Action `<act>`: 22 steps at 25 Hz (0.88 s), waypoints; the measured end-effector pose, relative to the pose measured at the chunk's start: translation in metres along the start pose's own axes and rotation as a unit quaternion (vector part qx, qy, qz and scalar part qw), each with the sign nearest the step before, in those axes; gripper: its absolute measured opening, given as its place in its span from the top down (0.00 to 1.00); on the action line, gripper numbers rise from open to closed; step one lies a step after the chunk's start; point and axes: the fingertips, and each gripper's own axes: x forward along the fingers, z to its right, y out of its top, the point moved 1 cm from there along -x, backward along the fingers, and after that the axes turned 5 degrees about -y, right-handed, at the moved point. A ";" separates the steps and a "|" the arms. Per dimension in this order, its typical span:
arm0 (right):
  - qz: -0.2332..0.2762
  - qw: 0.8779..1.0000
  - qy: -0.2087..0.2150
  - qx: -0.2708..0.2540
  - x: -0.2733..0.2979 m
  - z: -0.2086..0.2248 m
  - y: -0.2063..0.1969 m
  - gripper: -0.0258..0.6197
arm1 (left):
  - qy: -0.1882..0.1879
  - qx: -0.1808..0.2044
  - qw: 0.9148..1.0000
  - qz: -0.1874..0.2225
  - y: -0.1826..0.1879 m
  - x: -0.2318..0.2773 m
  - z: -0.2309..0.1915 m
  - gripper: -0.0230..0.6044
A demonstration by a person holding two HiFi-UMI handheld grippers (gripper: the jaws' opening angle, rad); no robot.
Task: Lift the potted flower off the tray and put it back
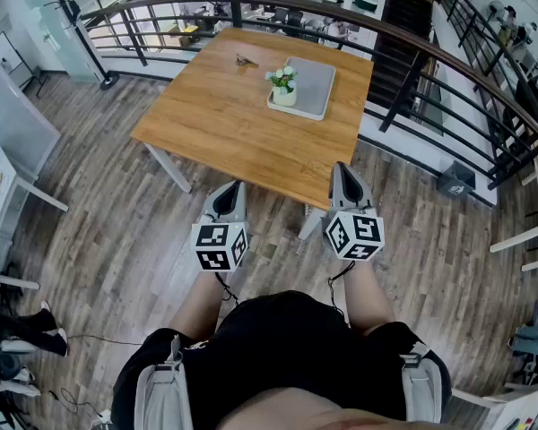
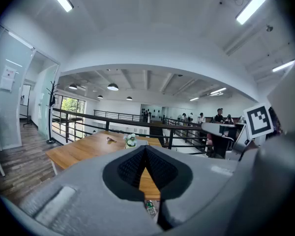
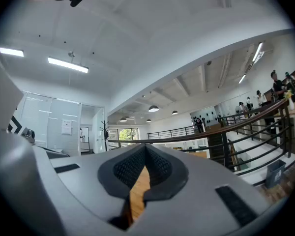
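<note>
Potted flower — white blooms in a pale pot — stands upright on the left part of the grey tray, which lies toward the far side of the wooden table. Left gripper and right gripper are held side by side at the table's near edge, well apart from the plant — each with its jaws pressed together at the tips and nothing between them. A small dark object lies on the tabletop left of the tray.
</note>
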 end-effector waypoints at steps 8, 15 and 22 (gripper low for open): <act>0.005 1.000 -0.007 0.000 -0.010 -0.022 -0.004 0.96 | 0.011 -0.003 1.000 0.006 -0.002 -0.025 -0.012 0.94; 0.010 1.000 -0.007 -0.002 -0.027 -0.038 -0.007 0.96 | 0.016 -0.002 1.000 0.006 -0.006 -0.048 -0.015 0.94; 0.006 1.000 -0.009 -0.006 -0.040 -0.062 -0.016 0.96 | 0.015 -0.006 1.000 0.003 -0.016 -0.070 -0.029 0.94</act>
